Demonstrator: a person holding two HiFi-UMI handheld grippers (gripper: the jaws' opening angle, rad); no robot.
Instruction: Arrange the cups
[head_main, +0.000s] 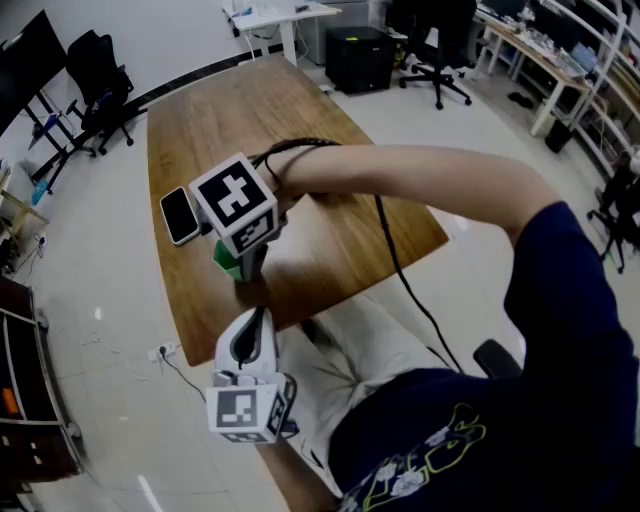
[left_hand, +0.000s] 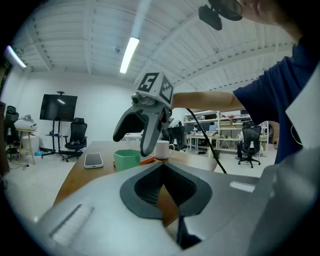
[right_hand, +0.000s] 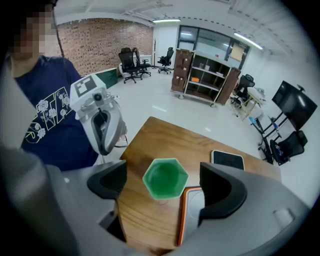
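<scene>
A green six-sided cup (right_hand: 165, 178) stands upright on the wooden table (right_hand: 165, 140), near its front edge. My right gripper (right_hand: 165, 183) points steeply down over the cup, open, with one jaw on each side of it and neither pad touching. In the left gripper view the right gripper (left_hand: 133, 143) hangs just above the green cup (left_hand: 126, 159), with a white mug (left_hand: 162, 149) behind it. My left gripper (left_hand: 161, 172) is shut with nothing in it, held off the table's near edge (head_main: 255, 330). From the head view, the right gripper's marker cube hides most of the cup (head_main: 226, 258).
An orange-rimmed tray (right_hand: 183, 215) lies right beside the cup, and the mug stands at it. A black phone (head_main: 180, 215) lies flat further in on the table. Office chairs, desks and shelves stand round the room, away from the table.
</scene>
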